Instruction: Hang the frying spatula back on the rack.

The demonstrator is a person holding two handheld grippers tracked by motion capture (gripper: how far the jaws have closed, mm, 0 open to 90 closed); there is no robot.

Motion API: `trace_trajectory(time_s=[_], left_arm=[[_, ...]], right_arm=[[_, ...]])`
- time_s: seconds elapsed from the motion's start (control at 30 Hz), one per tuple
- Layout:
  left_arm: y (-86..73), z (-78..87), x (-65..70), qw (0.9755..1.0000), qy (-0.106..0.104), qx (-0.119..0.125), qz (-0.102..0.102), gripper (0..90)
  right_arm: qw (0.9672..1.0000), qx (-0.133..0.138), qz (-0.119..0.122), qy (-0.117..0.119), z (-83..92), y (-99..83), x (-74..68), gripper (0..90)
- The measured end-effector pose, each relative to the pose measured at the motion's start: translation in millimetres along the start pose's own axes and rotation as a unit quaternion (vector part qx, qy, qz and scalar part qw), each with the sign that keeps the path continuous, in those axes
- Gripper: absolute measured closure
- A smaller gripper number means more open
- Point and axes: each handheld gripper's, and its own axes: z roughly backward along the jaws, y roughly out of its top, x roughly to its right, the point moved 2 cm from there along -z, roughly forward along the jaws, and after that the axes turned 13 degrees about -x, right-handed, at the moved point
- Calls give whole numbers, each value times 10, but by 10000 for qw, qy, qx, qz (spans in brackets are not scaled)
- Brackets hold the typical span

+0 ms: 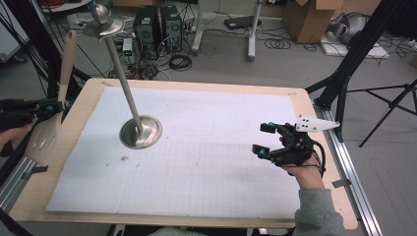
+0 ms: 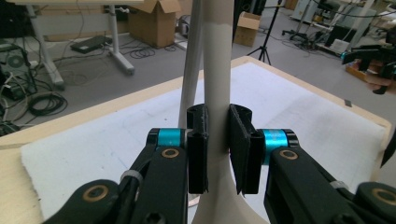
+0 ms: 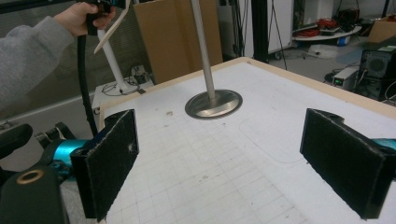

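Left fingers (image 2: pixel 198 149) clamp the spatula (image 1: pixel 49 123) by its pale handle, blade hanging past the table's (image 1: pixel 196 216) left edge, off the white mat (image 1: pixel 221 147). Left gripper (image 1: pixel 46 107) sits level at that edge. Right gripper (image 1: pixel 263 140) hovers over the mat's right side, jaws wide apart, empty. Metal stand (image 1: pixel 140 132) upright mid-left.

Wood table (image 1: pixel 314 132), white grid mat (image 1: pixel 221 162), metal stand base (image 1: pixel 141 132) on mat
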Motion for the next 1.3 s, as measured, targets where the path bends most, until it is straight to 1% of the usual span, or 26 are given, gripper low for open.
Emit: trace_trajectory(time_s=[0.33,0.73,1.3], left_arm=[[6,-88,-10,10000,-88,-48,2,776],[28,-159,-7,9999,-82,-120,24,776],[53,-323,-30,9995,-233,-204,13,777]], right_arm=[[10000,0,-10,-4,4,-1,1,106],[10000,15,9,-7,8,0,0,106],[10000,29,13,0,19,-1,-3,106]])
